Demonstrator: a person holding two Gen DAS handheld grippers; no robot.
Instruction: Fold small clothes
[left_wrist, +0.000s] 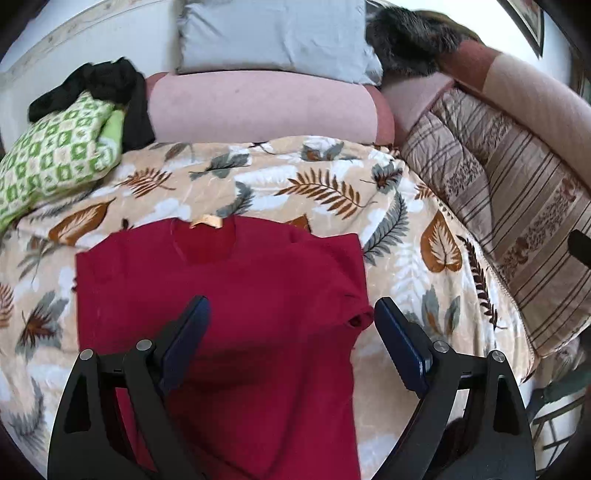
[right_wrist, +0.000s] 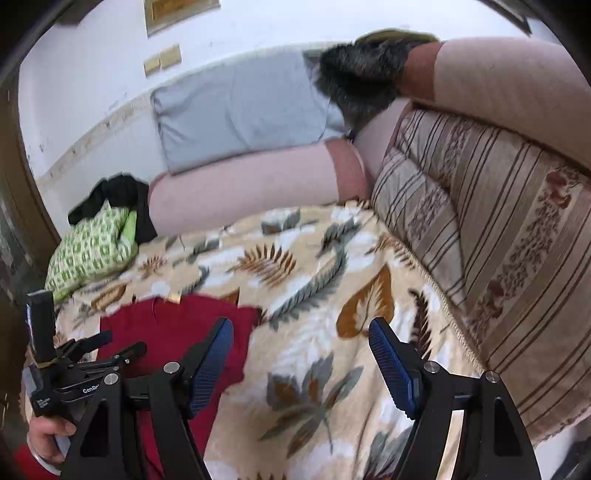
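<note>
A dark red T-shirt lies flat on a leaf-print blanket, collar and tan label away from me, both side parts folded in. My left gripper is open and empty just above the shirt's middle, its right finger over the shirt's right edge. In the right wrist view the shirt lies at lower left. My right gripper is open and empty above the blanket, right of the shirt. The left gripper's body and the hand holding it show at far left.
A green-and-white patterned cloth with a black garment lies at the blanket's back left. A pink bolster and grey pillow line the back. A striped quilt borders the right side.
</note>
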